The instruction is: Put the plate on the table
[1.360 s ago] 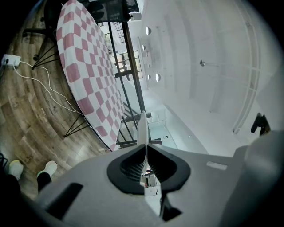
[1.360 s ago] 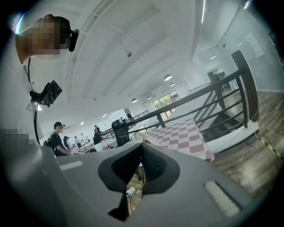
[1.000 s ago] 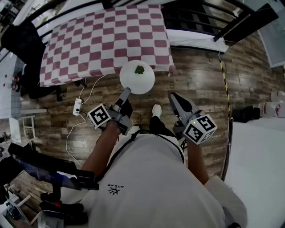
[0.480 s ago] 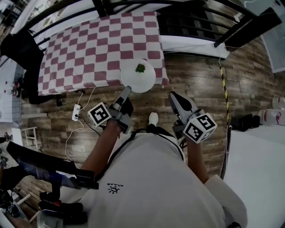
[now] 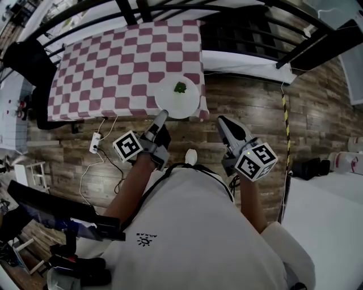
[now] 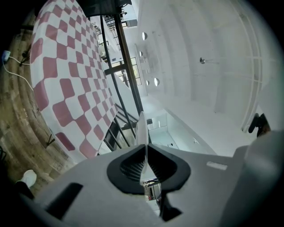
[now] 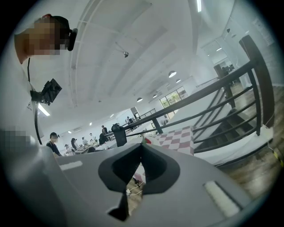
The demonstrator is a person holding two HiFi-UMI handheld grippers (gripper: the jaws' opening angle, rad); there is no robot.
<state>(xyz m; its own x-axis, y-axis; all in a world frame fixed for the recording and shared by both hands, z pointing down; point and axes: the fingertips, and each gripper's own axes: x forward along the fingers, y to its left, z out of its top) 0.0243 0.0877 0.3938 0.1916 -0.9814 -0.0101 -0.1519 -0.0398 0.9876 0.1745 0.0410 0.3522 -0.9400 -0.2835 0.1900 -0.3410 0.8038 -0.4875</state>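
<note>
A white plate (image 5: 177,97) with a small green piece (image 5: 180,87) on it hangs level over the near right corner of the table (image 5: 113,56), which wears a red-and-white checked cloth. My left gripper (image 5: 161,116) is shut on the plate's near rim. In the left gripper view the plate (image 6: 141,128) shows edge-on, pinched between the jaws (image 6: 144,150), with the checked table (image 6: 66,80) to the left. My right gripper (image 5: 222,120) floats over the wooden floor to the right of the plate, shut with nothing in it (image 7: 142,146).
Black railings (image 5: 244,11) and steps run behind and to the right of the table. A power strip (image 5: 94,144) with cables lies on the wooden floor under the table's near edge. A dark chair (image 5: 25,62) stands at the table's left end.
Both grippers and the person have moved toward the table. The plate, first over the floor just off the near edge, now overlaps the table's near right corner.
</note>
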